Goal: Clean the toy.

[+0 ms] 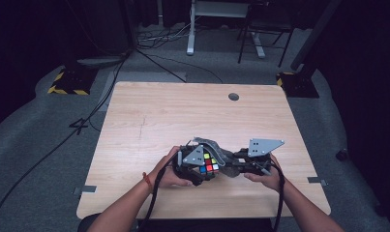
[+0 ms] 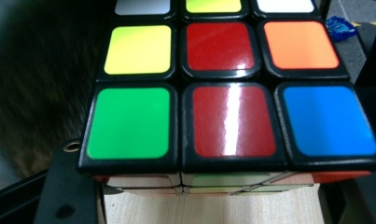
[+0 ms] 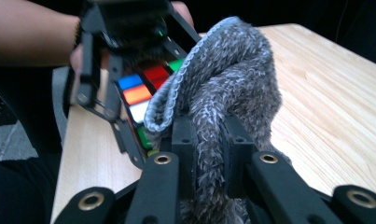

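The left gripper (image 1: 195, 166) clamps the puzzle cube (image 1: 209, 164), and just right of it the right gripper (image 1: 238, 165) pinches a grey fuzzy cloth (image 1: 217, 147) draped against the cube's right face

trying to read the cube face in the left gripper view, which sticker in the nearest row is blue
The blue sticker is the right-hand one of the nearest row on the cube; the middle one is red and the left one is green.

Pale wooden table (image 1: 149, 111) on grey carpet (image 1: 33, 145); dark room, white desk frame (image 1: 190, 29) behind.
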`<action>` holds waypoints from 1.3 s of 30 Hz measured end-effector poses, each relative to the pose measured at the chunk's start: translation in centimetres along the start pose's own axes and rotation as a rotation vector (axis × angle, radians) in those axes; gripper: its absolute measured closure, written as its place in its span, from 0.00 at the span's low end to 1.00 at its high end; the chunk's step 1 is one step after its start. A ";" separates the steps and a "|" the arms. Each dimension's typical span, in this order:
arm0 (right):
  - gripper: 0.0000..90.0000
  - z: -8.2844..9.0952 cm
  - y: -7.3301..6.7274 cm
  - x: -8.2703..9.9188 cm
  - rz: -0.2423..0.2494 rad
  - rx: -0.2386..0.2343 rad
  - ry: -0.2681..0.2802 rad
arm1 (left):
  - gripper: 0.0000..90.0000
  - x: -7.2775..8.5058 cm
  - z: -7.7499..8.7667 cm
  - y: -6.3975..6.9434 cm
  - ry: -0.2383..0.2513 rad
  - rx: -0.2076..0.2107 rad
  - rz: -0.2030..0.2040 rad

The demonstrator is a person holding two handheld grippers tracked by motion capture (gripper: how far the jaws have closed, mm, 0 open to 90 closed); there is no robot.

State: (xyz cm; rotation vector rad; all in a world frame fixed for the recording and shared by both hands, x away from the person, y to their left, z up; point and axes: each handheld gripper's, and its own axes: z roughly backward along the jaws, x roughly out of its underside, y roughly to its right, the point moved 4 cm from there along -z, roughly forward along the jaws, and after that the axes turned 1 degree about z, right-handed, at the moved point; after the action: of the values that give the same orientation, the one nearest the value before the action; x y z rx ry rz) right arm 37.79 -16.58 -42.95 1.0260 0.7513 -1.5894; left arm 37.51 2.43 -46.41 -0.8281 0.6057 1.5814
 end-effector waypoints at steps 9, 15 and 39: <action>0.88 -0.7 -0.5 0.8 0.021 -0.047 -0.051 | 0.37 0.0 1.1 -0.9 0.017 -0.060 0.012; 0.88 -0.1 -0.8 -0.1 0.044 -0.040 0.012 | 0.37 0.1 0.7 -1.0 0.015 -0.048 0.014; 0.88 -0.4 0.2 0.3 0.010 0.045 -0.020 | 0.37 0.0 -0.3 -1.0 0.000 -0.003 0.051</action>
State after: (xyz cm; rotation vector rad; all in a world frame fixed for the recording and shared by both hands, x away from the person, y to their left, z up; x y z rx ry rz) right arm 38.05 -16.42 -43.41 1.0437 0.6991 -1.6125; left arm 38.53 2.32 -46.51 -0.8210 0.6288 1.6284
